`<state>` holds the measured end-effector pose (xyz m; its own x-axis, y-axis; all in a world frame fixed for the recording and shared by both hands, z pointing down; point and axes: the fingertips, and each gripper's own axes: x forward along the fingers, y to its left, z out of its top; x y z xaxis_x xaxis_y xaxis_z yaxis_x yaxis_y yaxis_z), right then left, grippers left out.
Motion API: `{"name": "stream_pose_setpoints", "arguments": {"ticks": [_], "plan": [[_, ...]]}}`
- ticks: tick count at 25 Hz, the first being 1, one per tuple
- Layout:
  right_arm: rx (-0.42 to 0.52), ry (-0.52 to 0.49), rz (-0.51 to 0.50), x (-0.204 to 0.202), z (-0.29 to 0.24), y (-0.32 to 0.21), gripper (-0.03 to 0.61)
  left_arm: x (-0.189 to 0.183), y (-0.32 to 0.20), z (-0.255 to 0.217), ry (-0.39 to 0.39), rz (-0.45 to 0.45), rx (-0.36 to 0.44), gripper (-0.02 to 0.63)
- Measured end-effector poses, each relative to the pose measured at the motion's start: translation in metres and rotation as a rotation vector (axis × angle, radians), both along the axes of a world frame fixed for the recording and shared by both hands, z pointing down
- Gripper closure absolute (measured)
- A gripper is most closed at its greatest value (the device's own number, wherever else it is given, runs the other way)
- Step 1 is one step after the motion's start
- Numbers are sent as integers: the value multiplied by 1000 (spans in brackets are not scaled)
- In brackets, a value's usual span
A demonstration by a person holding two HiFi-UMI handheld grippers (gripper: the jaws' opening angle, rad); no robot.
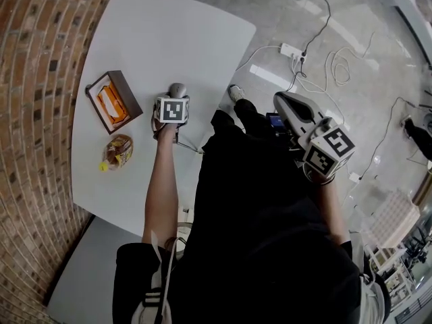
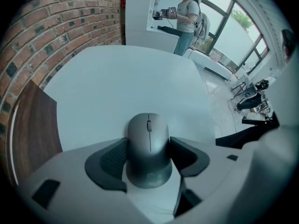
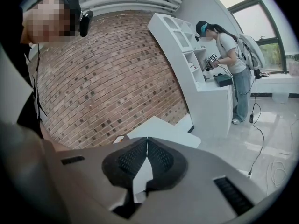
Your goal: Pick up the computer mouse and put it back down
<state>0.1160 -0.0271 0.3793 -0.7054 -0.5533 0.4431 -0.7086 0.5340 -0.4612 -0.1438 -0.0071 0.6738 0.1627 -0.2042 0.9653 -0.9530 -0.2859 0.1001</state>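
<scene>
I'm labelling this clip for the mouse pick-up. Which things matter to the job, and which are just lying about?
In the job:
- mouse, gripped by the left tool
- white table under it

Lying about:
- brown box with orange contents
- small bag
- right tool, shut, off the table
- floor cables

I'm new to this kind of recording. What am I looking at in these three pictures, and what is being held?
No robot: a person holds a two-jaw gripper in each hand. One picture comes from a camera on the person's head, looking down; the other two ride on the grippers, looking along their jaws. The white table carries an open box with orange contents and a small wrapped snack. The left gripper presses its pads on both sides of a grey mouse there; whether it is lifted I cannot tell. The right gripper is shut and empty, away from the table.
</scene>
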Motion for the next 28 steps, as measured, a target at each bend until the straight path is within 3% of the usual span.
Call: {"name": "stream_pose_setpoints", "arguments": {"ticks": [12, 28], "plan": [[38, -36, -9, 2, -8, -13, 560, 2, 3, -6, 25, -63, 32, 318], [57, -80, -120, -19, -8, -32, 560, 26, 3, -91, 184, -205, 223, 318]]}}
